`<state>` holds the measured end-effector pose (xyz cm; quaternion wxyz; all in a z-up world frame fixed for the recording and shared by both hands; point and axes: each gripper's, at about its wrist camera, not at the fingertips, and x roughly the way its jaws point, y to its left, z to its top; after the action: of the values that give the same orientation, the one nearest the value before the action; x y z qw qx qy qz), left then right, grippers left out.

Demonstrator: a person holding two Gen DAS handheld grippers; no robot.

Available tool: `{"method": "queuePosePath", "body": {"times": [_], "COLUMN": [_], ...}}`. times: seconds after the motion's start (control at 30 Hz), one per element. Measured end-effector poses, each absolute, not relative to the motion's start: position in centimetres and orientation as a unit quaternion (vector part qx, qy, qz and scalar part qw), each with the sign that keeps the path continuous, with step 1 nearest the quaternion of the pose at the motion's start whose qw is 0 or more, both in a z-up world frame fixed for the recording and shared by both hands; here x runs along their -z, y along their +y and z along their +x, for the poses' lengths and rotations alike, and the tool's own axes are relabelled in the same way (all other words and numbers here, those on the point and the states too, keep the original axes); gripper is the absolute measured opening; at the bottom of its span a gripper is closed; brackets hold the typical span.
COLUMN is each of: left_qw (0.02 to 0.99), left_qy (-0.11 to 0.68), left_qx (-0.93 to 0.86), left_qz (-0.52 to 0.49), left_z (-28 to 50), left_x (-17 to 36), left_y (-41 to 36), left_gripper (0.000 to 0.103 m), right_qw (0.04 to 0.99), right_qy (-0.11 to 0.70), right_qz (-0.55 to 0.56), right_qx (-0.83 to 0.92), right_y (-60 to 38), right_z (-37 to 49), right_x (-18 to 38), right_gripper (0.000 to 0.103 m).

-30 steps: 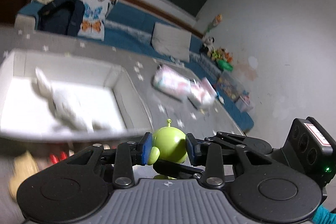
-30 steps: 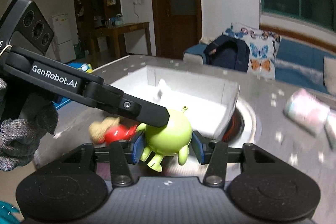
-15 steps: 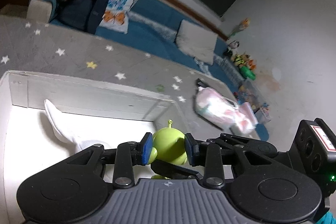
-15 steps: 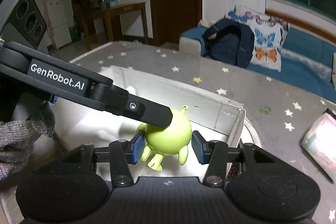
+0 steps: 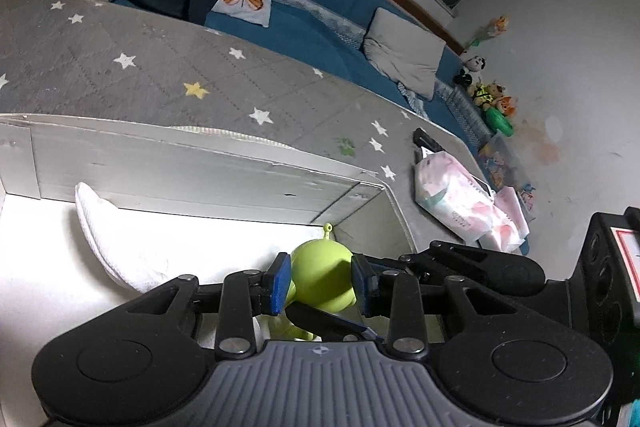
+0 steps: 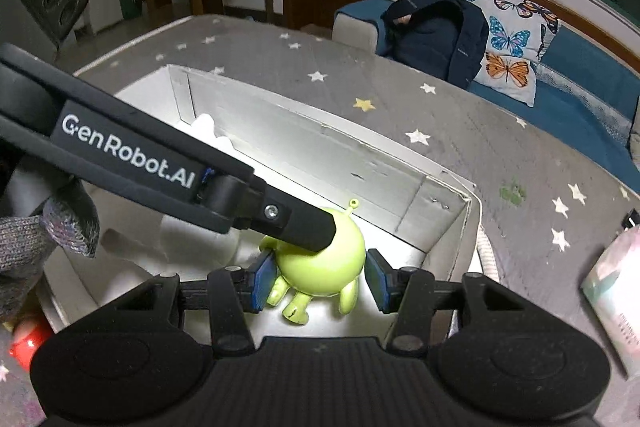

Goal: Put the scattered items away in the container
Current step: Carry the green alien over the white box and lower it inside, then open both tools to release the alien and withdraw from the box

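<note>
Star-patterned grey bench [image 6: 460,131]: above the white box's [image 6: 304,143] right corner, left tool [image 5: 320,283] and right tool [image 6: 320,277] both grasp the green alien toy [image 6: 324,263].

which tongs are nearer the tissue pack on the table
Right. Both flank the green alien toy; the right tongs reach in from the side of the tissue pack, the left tongs from the far side.

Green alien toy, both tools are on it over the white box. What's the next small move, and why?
Probably lower it slightly. The green alien toy hangs inside the white box near its corner, pinched by the left tool and right tool, feet apparently above the floor.
</note>
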<state>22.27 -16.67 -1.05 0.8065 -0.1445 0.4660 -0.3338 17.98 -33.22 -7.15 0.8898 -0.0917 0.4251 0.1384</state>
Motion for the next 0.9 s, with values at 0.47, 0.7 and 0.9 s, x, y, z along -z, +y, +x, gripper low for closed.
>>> {"method": "queuePosePath", "body": {"times": [0.47, 0.7, 0.9], "left_qw": [0.819, 0.826, 0.833], "left_qy": [0.455, 0.446, 0.432], "left_qx": [0.321, 0.315, 0.314], "left_qz": [-0.135, -0.139, -0.141], "left_z": [22.1, 21.6, 20.2], "left_x": [0.9, 0.4, -0.7], "left_y": [-16.6, -15.9, -15.3], "left_gripper": [0.035, 0.035, 0.035], "right_qw": [0.886, 0.892, 0.903], "right_qy": [0.428, 0.423, 0.403], "right_qz": [-0.116, -0.100, -0.085], "right_qx": [-0.131, -0.128, -0.123], "right_y": [-32.2, -32.8, -33.2], "right_z": [18.0, 17.5, 16.3], "right_x": [7.3, 6.8, 5.6], "right_gripper": [0.049, 0.050, 0.050]}}
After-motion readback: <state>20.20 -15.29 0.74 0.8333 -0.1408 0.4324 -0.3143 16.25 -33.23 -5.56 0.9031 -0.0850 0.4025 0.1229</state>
